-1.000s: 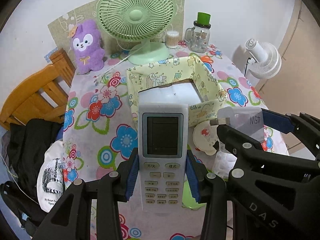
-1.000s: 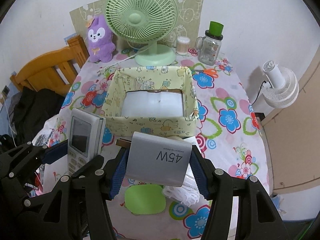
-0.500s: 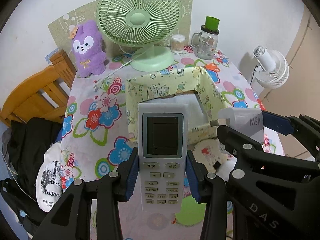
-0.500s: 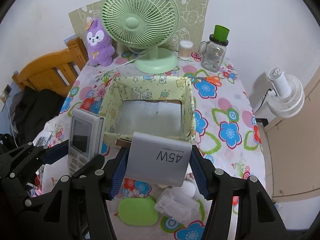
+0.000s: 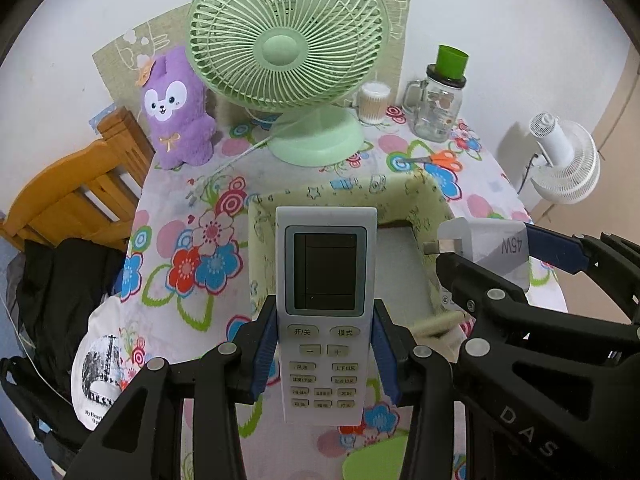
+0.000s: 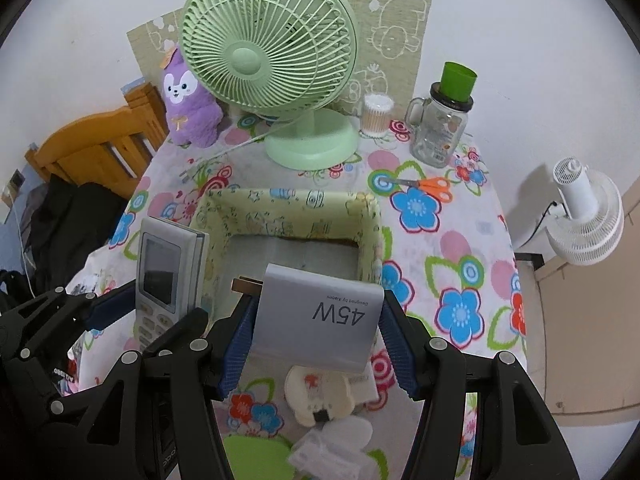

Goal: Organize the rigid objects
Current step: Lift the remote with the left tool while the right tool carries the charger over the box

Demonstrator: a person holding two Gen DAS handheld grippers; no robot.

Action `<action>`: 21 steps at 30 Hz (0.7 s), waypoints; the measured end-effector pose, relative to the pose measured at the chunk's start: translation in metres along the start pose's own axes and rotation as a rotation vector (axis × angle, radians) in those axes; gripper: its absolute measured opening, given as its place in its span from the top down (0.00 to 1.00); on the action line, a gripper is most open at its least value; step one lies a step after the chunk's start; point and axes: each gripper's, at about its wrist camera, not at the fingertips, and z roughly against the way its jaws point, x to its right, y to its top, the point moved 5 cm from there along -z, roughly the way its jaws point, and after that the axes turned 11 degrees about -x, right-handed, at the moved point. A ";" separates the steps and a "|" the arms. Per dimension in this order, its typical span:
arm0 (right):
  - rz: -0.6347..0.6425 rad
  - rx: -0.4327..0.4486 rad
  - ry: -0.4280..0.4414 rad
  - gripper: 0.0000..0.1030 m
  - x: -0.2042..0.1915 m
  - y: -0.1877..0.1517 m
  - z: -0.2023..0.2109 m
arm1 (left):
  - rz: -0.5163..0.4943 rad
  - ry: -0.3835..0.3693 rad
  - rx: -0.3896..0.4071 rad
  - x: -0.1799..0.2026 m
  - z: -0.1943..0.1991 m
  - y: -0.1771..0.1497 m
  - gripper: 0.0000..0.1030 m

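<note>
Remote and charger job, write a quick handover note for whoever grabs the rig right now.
Left tongs: shut on the white remote, held upright, screen facing the camera.
Right tongs: shut on the grey 45W charger.
Both are held above the near edge of the yellow fabric bin on the floral table; the bin looks empty inside.
Done: both items picked up.
Left: lower and release each into the bin. A cream case, a clear plastic box and a green pad lie loose in front of the bin; orange scissors lie behind it.
</note>
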 end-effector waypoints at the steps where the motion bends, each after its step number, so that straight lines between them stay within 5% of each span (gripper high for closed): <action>1: 0.001 -0.001 0.001 0.39 0.001 0.004 -0.002 | 0.004 0.002 -0.001 0.000 -0.002 0.004 0.56; 21: 0.024 -0.064 0.027 0.39 0.009 0.055 -0.068 | 0.074 0.038 -0.047 -0.011 -0.058 0.046 0.56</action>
